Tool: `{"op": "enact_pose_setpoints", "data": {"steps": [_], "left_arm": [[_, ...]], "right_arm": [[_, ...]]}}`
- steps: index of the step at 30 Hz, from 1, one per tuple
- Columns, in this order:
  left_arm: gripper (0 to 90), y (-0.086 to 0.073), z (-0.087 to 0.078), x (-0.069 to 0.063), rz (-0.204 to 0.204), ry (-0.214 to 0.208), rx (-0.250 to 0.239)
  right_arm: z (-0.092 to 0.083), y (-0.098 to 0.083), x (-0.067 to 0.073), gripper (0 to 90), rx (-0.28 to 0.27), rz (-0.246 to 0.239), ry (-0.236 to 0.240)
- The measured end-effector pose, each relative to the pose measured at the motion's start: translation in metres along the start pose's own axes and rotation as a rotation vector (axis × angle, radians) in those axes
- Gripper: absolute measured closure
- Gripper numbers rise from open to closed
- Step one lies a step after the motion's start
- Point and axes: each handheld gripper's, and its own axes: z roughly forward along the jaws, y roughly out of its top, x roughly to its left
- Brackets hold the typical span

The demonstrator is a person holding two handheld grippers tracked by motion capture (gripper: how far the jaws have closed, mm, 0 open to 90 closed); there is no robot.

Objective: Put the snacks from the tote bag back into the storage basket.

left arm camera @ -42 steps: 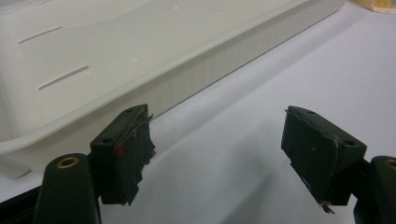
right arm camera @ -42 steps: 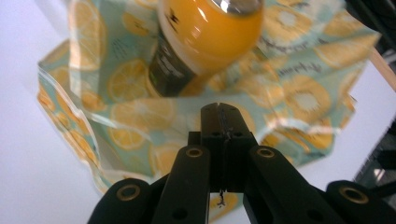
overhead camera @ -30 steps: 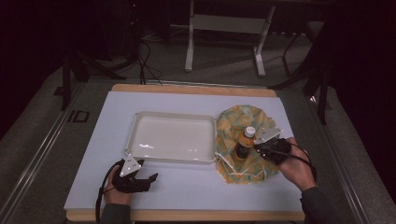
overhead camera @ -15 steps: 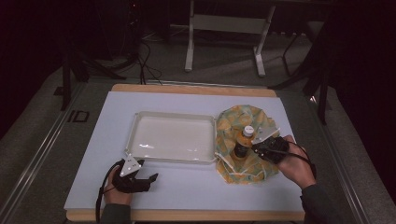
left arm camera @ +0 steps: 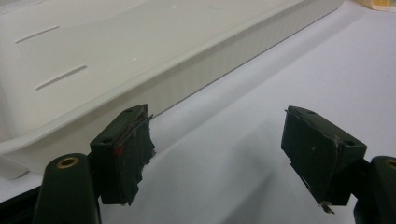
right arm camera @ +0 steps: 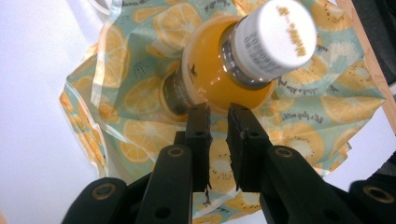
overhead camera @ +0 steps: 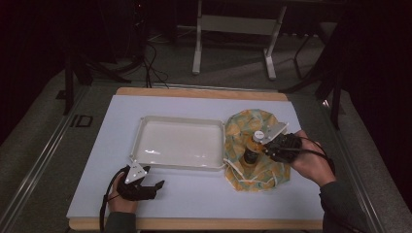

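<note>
- The right gripper [right arm camera: 218, 116] is hovering just above the cloth [right arm camera: 140, 88], and its 2 jaws have just been parting; a narrow gap is showing between them now, with nothing in it.
- Just beyond those jaw tips, the bottle [right arm camera: 219, 79] is standing on the cloth, orange liquid inside, white cap [right arm camera: 273, 37] up toward the camera.
- In the right gripper view, the jaw tips are sitting right at the bottle's shoulder, but the pads are not pressing on it; whether a tip is brushing the glass, I cannot tell.
- From the high view, the right gripper [overhead camera: 272, 145] is lying just right of the bottle [overhead camera: 252, 150], the hand [overhead camera: 311, 158] behind it, cable trailing over the wrist.
- The cloth [overhead camera: 245, 128], printed with citrus slices, is spreading out under and all around the bottle, a white cord [overhead camera: 243, 175] looping off its near edge.
- Over to the left gripper [left arm camera: 219, 149]: its 2 jaws are standing wide apart, bare table [left arm camera: 280, 79] showing between them, nothing held.
- Ahead of the left jaws, and nearest the left-hand pad, the tray [left arm camera: 196, 60] is running across with its ribbed white wall facing them, close but not touching.
- In the high view, the left gripper [overhead camera: 150, 187] is resting low on the table [overhead camera: 204, 199], just in front of the tray's [overhead camera: 180, 165] near left corner.
- The tray is lying between the 2 grippers, its right end just beside the cloth.
</note>
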Motion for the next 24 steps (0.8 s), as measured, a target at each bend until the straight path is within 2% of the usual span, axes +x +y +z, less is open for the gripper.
{"op": "enact_pose_setpoints", "data": {"steps": [5,11,15,24], "left_arm": [[24.5,0.000,0.000,0.000,0.001,-0.001,0.002],[24.4,0.000,0.000,0.000,0.004,0.000,0.007],[24.4,0.000,0.000,0.000,0.005,0.000,0.008],[24.4,0.000,0.001,0.000,0.006,0.000,0.012]], "right_arm": [[-0.001,0.004,-0.005,73.3,0.018,-0.007,0.015],[-0.001,0.007,-0.013,60.6,0.021,0.003,0.032],[-0.001,0.010,-0.019,56.0,0.031,0.003,0.035],[0.003,0.021,-0.026,52.9,0.056,-0.012,0.057]]}}
